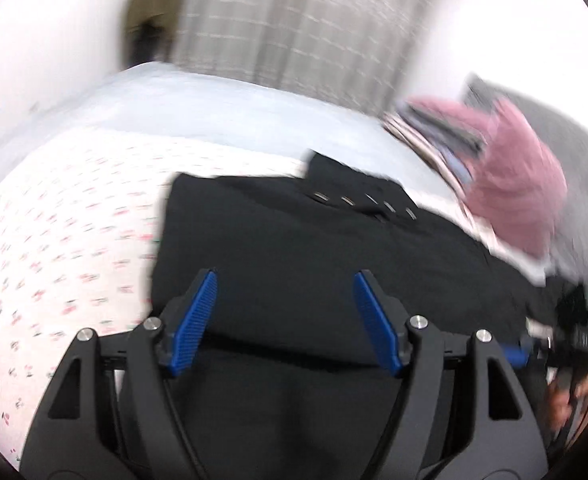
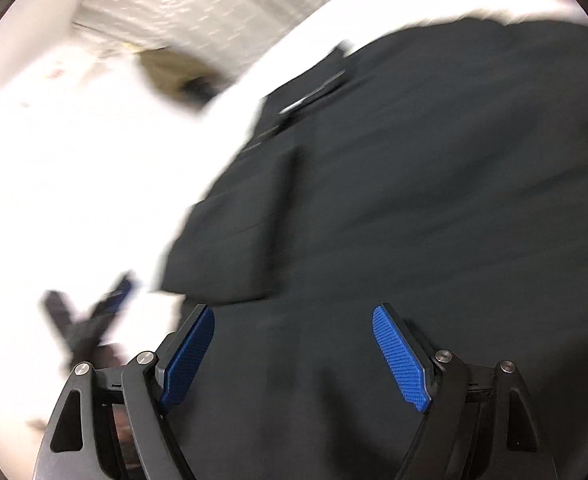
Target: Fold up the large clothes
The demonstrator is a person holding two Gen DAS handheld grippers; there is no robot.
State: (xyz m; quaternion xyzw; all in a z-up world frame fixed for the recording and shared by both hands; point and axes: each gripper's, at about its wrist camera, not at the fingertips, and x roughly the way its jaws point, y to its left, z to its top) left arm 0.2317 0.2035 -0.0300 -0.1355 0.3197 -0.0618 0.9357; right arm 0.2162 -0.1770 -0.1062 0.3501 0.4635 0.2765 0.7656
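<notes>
Clearly one large black fabric garment [image 1: 294,248] lies spread on the bed, with a row of five small pale marks near its far edge in the left wrist view, and one folded flap of the same cloth [image 2: 245,216] lying on top in the right wrist view. One pink crumpled cloth [image 1: 514,184] sits at the garment's far right, resting on a small stack of what look like folded patterned items [image 1: 426,140]; their number is too blurred to count. Two grippers are in play.

Under the garment is a white bedsheet printed with small red and green sprigs [image 1: 53,272], and beyond it a plain pale blue cover [image 1: 197,108]. A grey checked curtain [image 1: 294,20] hangs behind the bed between white walls [image 1: 45,28]. Both views are smeared by motion.

Over the black cloth, the left gripper [image 1: 285,280] stands wide apart, its blue ribbed pads [image 1: 193,320] clear of the fabric with nothing between them. Likewise the right gripper [image 2: 294,316] is spread wide above the garment, holding nothing; whether either touches the cloth below cannot be told.
</notes>
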